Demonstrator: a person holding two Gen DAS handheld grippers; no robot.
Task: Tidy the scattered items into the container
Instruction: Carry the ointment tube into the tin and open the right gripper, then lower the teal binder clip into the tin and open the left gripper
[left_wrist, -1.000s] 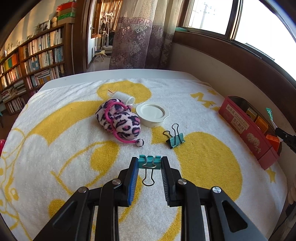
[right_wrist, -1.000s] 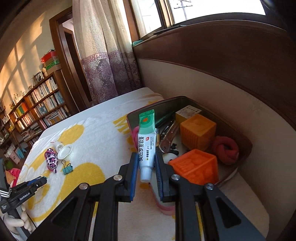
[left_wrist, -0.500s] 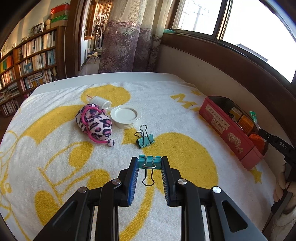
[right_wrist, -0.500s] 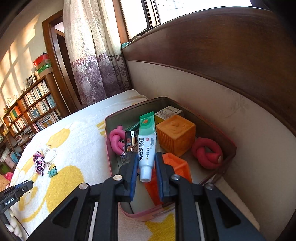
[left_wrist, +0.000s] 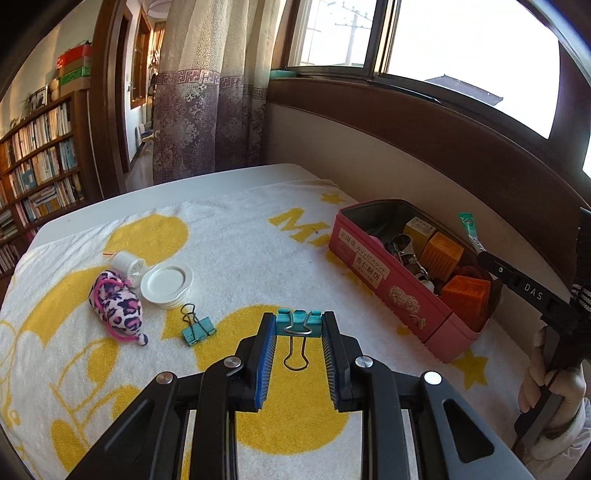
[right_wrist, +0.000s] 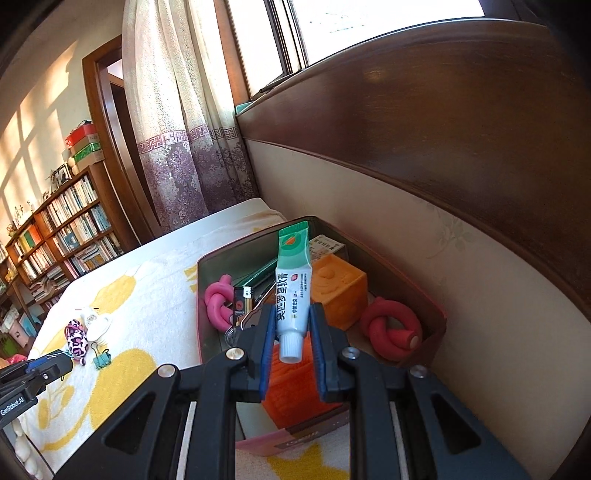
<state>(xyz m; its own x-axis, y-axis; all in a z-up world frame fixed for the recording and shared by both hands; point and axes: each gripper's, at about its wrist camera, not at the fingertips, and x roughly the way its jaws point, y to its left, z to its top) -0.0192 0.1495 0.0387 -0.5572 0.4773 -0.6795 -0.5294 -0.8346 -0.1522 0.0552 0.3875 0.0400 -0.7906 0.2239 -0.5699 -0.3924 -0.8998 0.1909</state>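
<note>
The left gripper (left_wrist: 299, 325) is clamping a teal binder clip (left_wrist: 298, 322) crosswise between its blue pads, the wire handles hanging back toward the camera, above the yellow-and-white towel (left_wrist: 236, 240). Just ahead and to its left a second teal binder clip (left_wrist: 197, 328) is lying on the towel; a little farther left a pink leopard-print plush toy (left_wrist: 117, 305) is resting beside a white lid (left_wrist: 166, 282), with a small white cap (left_wrist: 127, 263) just beyond them. Ahead to the right, against the wall, the pink container (left_wrist: 388, 280) is standing open — orange blocks (left_wrist: 466, 293) and other small items are sitting inside.

The right gripper (right_wrist: 293, 321) is pinching a green-and-white ointment tube (right_wrist: 293, 291) near its capped end, cap toward the camera, crimped tail pointing up and away. It is hovering over the container's near end (right_wrist: 295, 437). Beneath and beyond the tips, an orange block (right_wrist: 338, 291), a pink knotted rope (right_wrist: 218, 304) to the left and a red knotted rope (right_wrist: 391, 328) to the right are lying in the container.
</note>
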